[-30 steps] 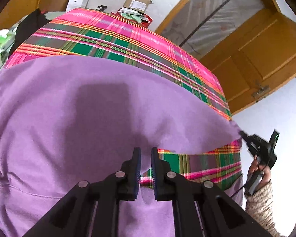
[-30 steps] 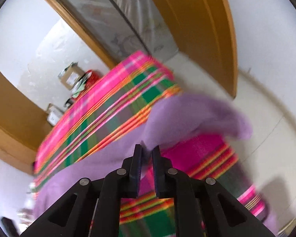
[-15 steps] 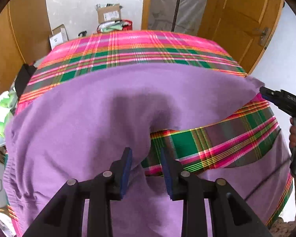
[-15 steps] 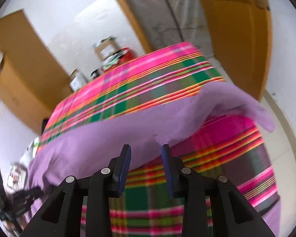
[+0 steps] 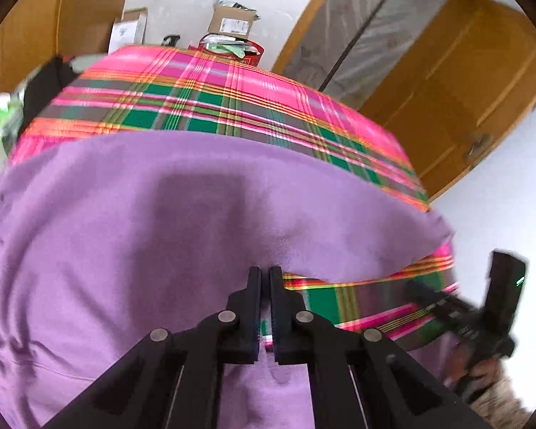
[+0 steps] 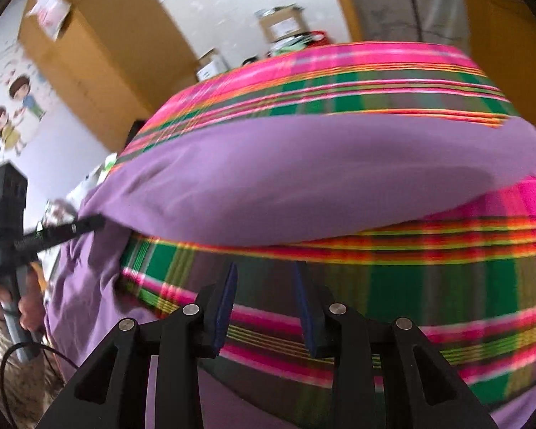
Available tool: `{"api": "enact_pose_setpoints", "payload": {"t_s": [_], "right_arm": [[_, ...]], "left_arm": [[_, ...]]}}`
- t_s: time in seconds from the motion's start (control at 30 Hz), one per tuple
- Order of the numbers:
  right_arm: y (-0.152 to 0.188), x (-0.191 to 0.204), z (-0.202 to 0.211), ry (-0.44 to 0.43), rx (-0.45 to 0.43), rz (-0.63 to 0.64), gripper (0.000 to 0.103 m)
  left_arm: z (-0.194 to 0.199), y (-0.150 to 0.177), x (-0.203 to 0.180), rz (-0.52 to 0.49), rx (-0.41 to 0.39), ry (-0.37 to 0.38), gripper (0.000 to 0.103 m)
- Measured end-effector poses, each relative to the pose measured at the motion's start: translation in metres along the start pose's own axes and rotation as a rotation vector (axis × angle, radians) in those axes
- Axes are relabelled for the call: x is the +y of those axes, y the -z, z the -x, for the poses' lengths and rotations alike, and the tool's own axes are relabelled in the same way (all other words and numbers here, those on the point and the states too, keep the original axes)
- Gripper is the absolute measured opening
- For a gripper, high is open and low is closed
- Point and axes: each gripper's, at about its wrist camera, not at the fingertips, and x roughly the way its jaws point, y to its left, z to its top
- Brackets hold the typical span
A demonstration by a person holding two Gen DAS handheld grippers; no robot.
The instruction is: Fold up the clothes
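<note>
Table: pink, green and orange plaid cloth-covered table, fills most of both views, runs near to far.
Garment: wide purple fleece garment spread across near half of table; one long band lies left to right, plaid showing between it and a lower purple part at near edge; left side wrinkled.
Left gripper: black two-finger left gripper, jaws clenched on garment's near edge at centre, purple fabric pinched between fingers.
Right gripper: black right gripper with blue pads, jaws spread, nothing between them, hovers above bare plaid strip near garment's band; blurred.
Far clutter: brown cardboard boxes on red container past table's far edge.
</note>
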Motion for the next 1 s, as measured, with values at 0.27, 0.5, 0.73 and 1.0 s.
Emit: {"api": "enact_pose_setpoints", "payload": {"t_s": [0.27, 0.5, 0.73, 1.0], "right_arm": [[0.005, 0.036, -0.042, -0.163, 0.079, 0.014, 0.042], [-0.006, 0.044, -0.074, -0.278, 0.088, -0.071, 0.043], [-0.002, 0.071, -0.086, -0.308, 0.098, -0.035, 0.045], [0.019, 0.134, -0.091, -0.213, 0.121, 0.228, 0.045]], "left_arm": [[0.001, -0.004, 0.003, 0.04, -0.016, 0.046, 0.004], [-0.003, -0.006, 0.016, 0.095, -0.016, 0.087, 0.004], [-0.008, -0.01, 0.024, 0.127, -0.014, 0.111, 0.004], [-0.012, -0.009, 0.033, 0.158, -0.009, 0.144, 0.005]]}}
